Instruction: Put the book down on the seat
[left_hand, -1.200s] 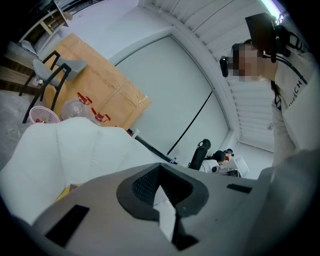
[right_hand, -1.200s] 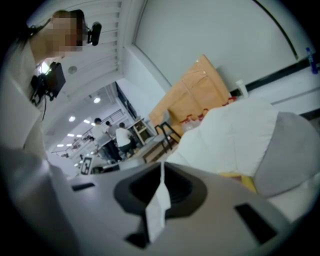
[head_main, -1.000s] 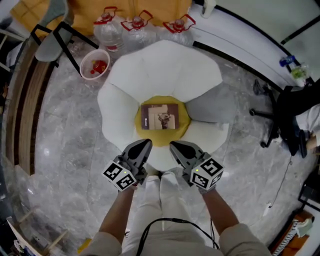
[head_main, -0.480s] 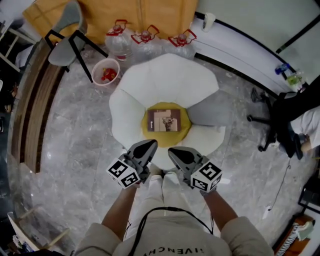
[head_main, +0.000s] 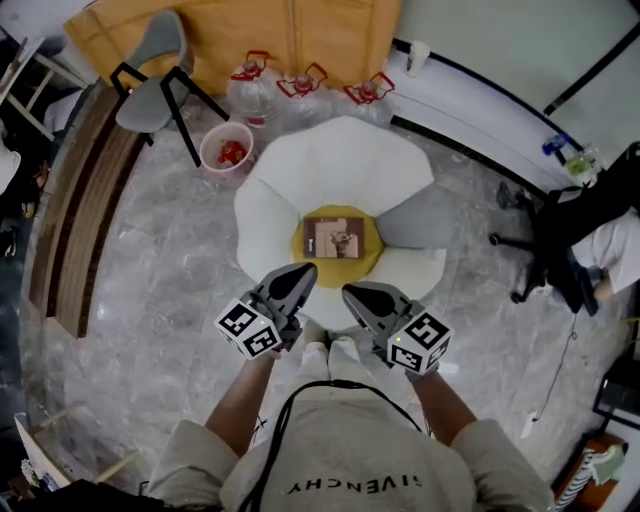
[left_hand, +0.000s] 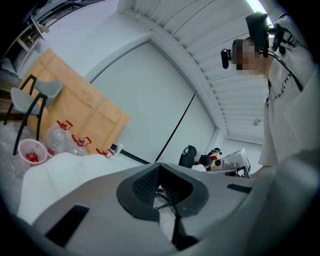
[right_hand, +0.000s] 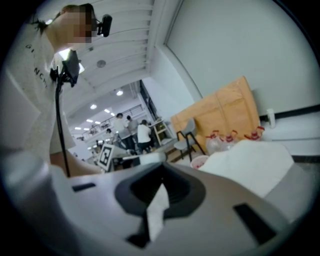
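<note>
A brown book (head_main: 335, 237) lies flat on the yellow centre cushion (head_main: 308, 248) of a white flower-shaped seat (head_main: 340, 165). Both grippers hang in front of the seat's near edge, apart from the book. My left gripper (head_main: 300, 272) is shut with nothing in it, and its jaws meet in the left gripper view (left_hand: 165, 192). My right gripper (head_main: 352, 293) is also shut and empty; in the right gripper view (right_hand: 159, 192) only the white seat (right_hand: 250, 160) shows past its jaws. The book is hidden in both gripper views.
Three water bottles (head_main: 300, 85) and a white bucket with red contents (head_main: 228, 150) stand behind the seat, before a cardboard sheet (head_main: 250, 30). A grey chair (head_main: 160, 75) is at the back left, a wooden bench (head_main: 75, 220) left, a black office chair (head_main: 560, 240) right.
Both grippers have risen, still shut and empty. The head camera has moved up too, so the seat looks smaller. The book has not moved on the cushion.
</note>
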